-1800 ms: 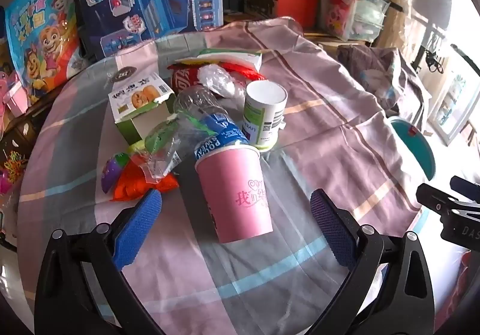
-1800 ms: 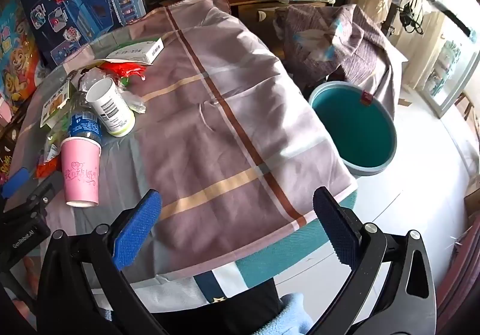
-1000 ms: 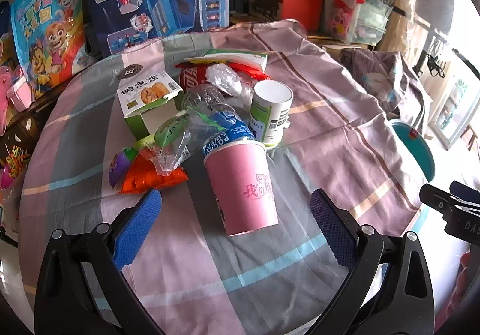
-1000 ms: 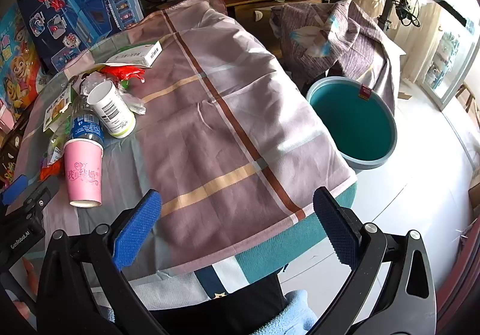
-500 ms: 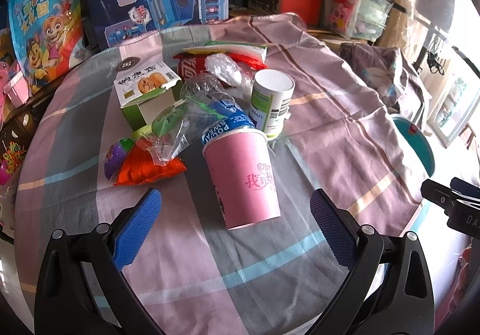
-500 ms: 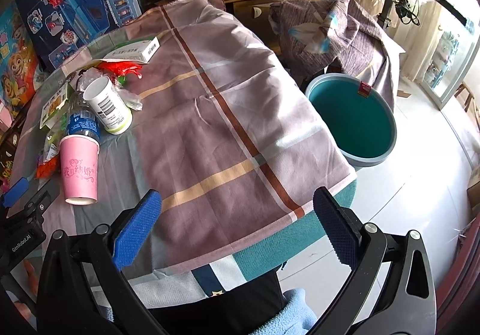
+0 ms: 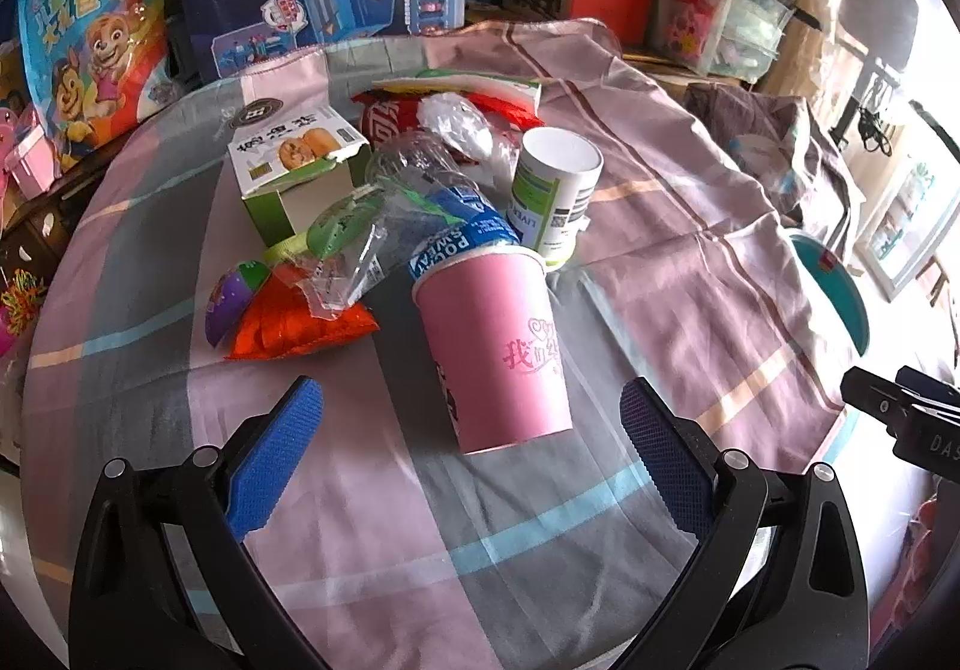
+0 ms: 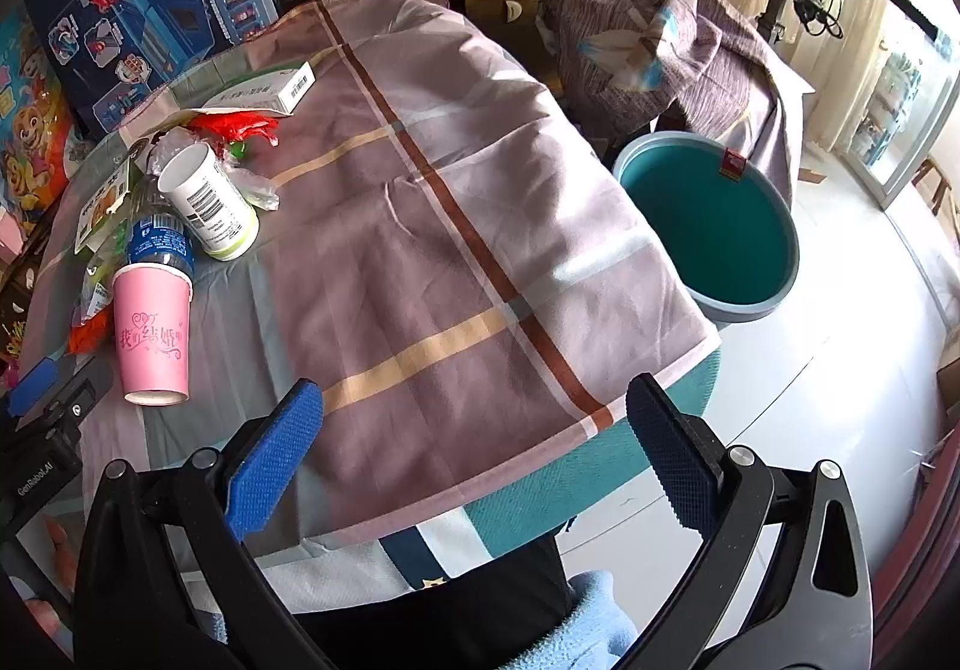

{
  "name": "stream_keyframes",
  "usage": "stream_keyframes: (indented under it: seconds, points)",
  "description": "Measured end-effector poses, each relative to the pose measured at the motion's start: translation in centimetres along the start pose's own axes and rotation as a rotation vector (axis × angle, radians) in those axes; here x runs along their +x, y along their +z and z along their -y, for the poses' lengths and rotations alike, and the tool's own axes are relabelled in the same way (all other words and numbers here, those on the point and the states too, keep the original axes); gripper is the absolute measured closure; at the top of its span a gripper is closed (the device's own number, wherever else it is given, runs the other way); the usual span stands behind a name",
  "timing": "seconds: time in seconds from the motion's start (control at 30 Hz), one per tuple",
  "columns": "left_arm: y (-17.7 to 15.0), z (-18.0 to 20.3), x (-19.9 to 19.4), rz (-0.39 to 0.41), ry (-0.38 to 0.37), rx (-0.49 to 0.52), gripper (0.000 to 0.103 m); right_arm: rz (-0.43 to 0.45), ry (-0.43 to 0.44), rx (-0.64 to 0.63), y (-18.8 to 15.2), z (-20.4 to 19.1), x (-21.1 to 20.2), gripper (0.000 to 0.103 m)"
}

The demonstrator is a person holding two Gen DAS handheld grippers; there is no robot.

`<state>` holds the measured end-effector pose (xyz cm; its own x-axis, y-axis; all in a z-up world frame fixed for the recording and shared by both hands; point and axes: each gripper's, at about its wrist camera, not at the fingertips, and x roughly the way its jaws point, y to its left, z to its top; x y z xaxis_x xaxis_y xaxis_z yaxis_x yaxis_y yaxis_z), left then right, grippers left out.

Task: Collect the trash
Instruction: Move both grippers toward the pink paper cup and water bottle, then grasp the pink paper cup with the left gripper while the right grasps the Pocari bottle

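Fingers spread wide on the left gripper, pink cup lined up; right gripper open too (idle). Squeeze mid-body, gently.

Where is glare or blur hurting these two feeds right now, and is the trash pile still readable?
Left wrist view: the window side at right is blown out, but the pink cup and the white canister are sharp and evenly lit. Right wrist view: the floor around the teal bin glares; the pile is small, bent by the fisheye, yet legible.
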<state>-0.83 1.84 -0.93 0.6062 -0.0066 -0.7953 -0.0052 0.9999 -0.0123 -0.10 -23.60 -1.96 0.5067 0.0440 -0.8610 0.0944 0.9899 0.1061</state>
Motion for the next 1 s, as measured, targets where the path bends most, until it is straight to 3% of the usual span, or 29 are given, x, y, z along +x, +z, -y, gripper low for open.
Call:
stream_keyframes:
  seconds: [0.6,0.77,1.0]
  points:
    - [0.5,-1.2,1.7,-0.054,-0.042,-0.013,0.004,-0.048,0.036,-0.009,0.8,-0.6,1.4,0.006]
    - [1.3,-0.9,3.2,-0.137,-0.072,0.001,0.017,-0.058,0.059,-0.012,1.4,-0.9,2.2,0.006]
    - [2.0,0.2,6.6,-0.214,-0.032,0.011,0.018,-0.084,0.091,-0.011,2.0,-1.3,3.9,0.006]
